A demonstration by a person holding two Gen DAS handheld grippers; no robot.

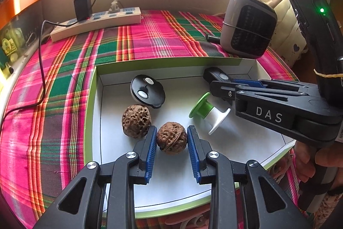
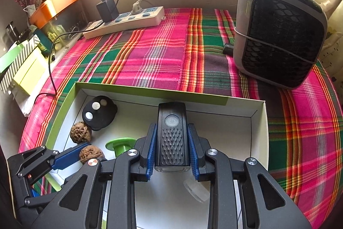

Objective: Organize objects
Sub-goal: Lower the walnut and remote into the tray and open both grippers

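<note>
Fig.: I'm working 2 claws over 1 shallow white box [image 1: 94,113] w/ green rim, sitting on a plaid cloth [image 1: 64,70] on the worktop.

L claw [image 1: 171,138]: I'm holding it narrow, blue pads pressing both sides of 1 walnut [image 1: 171,137] near the box's front. A 2nd walnut [image 1: 136,120] is lying just beside it to the left, so 2 walnuts total.

R claw [image 2: 172,149]: I'm gripping 1 black bike light [image 2: 172,138] lengthwise, power button facing up, over the box's right half toward the far wall.

Also lying in the box: 1 round black disc [image 1: 148,90] w/ 2 pale buttons seen from the left wrist (right wrist view shows 3 pale spots; can't tell which is right), and 1 green-and-white spool [image 1: 206,112] tipped on its side betw. the claws.

Outside the box: 1 grey fan heater [image 2: 278,35] standing far right, 1 power strip [image 1: 96,23] along the back w/ 1 black charger [image 1: 82,6] plugged in.
</note>
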